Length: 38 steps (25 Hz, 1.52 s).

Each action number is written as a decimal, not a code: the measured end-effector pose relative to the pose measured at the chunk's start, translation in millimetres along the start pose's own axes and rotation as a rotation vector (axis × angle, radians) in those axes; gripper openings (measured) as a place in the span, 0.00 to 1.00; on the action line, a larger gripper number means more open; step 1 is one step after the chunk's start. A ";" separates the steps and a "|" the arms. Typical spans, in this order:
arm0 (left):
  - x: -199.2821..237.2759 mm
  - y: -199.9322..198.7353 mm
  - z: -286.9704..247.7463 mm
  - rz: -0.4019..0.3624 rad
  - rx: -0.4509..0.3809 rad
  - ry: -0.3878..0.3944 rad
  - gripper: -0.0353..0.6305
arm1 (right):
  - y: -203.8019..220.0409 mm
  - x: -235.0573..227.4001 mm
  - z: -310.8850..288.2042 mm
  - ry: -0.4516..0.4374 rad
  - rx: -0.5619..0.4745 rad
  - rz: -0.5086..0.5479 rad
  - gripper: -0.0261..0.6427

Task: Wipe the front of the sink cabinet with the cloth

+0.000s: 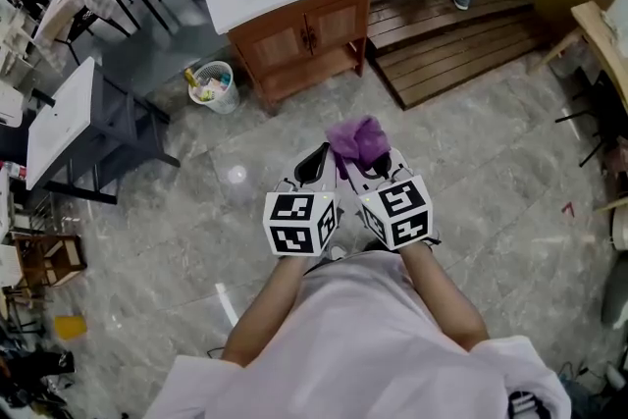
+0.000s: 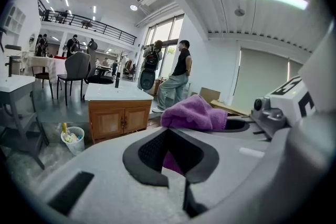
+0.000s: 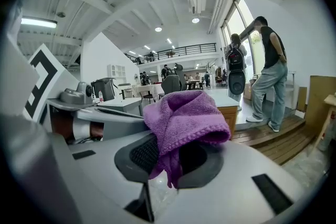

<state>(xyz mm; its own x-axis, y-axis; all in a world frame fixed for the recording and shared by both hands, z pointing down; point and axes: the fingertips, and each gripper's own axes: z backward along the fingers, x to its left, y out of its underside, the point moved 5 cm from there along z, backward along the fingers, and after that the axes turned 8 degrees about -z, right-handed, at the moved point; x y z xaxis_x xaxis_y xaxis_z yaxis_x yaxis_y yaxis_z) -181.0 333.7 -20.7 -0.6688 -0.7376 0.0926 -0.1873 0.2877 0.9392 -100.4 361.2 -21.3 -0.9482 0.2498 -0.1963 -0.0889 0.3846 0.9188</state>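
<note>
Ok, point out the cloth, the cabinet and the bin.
cloth (image 1: 358,140), head view, middle of the bunch.
cabinet (image 1: 306,36), head view, front doors.
bin (image 1: 226,100), head view, side wall.

The purple cloth (image 3: 184,113) hides most of the sink cabinet (image 3: 230,113) in the right gripper view, and what the waste basket (image 1: 226,99) holds is too small to tell.

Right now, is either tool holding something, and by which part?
The right tool pinches the purple cloth at a hanging fold; the rest bunches above its jaws. The left tool is shut and seems empty.
</note>
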 end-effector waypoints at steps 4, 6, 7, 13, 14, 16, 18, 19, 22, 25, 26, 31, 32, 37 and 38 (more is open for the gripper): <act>3.1 -4.5 -10.6 0.001 0.008 0.000 0.06 | -4.9 -8.2 -7.8 -0.006 0.009 0.000 0.14; 6.0 -4.5 -17.7 0.003 0.013 -0.005 0.06 | -5.9 -12.8 -13.5 -0.013 0.014 0.007 0.14; 7.4 -4.1 -22.2 0.004 0.016 -0.007 0.06 | -5.8 -16.0 -16.9 -0.018 0.016 0.010 0.14; 17.0 -11.0 -66.6 0.011 0.044 -0.048 0.06 | -15.0 -53.6 -49.9 -0.076 0.037 -0.003 0.14; 20.4 -13.0 -74.9 0.015 0.048 -0.063 0.06 | -17.7 -60.0 -57.5 -0.093 0.042 -0.002 0.14; 26.5 -18.1 -94.0 0.024 0.056 -0.086 0.06 | -24.0 -74.9 -72.7 -0.122 0.052 0.000 0.14; 31.2 -24.7 -112.9 0.033 0.064 -0.106 0.06 | -31.7 -90.8 -86.9 -0.147 0.064 0.002 0.14; 33.6 -28.3 -121.3 0.039 0.066 -0.117 0.06 | -36.1 -98.3 -93.8 -0.160 0.070 0.004 0.14; 43.6 -37.3 -144.6 0.061 0.074 -0.164 0.06 | -49.6 -119.3 -115.5 -0.204 0.082 0.013 0.14; 55.1 -44.9 -166.4 0.078 0.087 -0.222 0.06 | -61.9 -138.5 -138.4 -0.255 0.096 0.018 0.14; 58.1 -47.8 -173.3 0.083 0.089 -0.238 0.06 | -65.4 -144.5 -145.8 -0.272 0.102 0.019 0.14; 69.2 -60.4 -201.7 0.102 0.099 -0.312 0.06 | -77.0 -164.7 -174.3 -0.362 0.125 0.027 0.14; 70.8 -62.9 -205.9 0.105 0.099 -0.328 0.06 | -79.2 -168.0 -178.7 -0.380 0.127 0.029 0.14; 73.0 -71.9 -220.1 0.124 0.092 -0.396 0.06 | -88.4 -184.2 -193.5 -0.448 0.141 0.050 0.14; 73.4 -72.2 -223.0 0.126 0.093 -0.404 0.06 | -89.3 -187.1 -196.1 -0.455 0.144 0.055 0.14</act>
<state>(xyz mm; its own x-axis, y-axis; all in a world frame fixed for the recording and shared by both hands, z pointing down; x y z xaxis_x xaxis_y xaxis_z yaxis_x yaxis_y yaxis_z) -56.1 122.6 -8.0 -0.9153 -0.3996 0.0505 -0.1376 0.4281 0.8932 25.2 105.8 0.6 -0.7174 0.6247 -0.3083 0.0312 0.4709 0.8816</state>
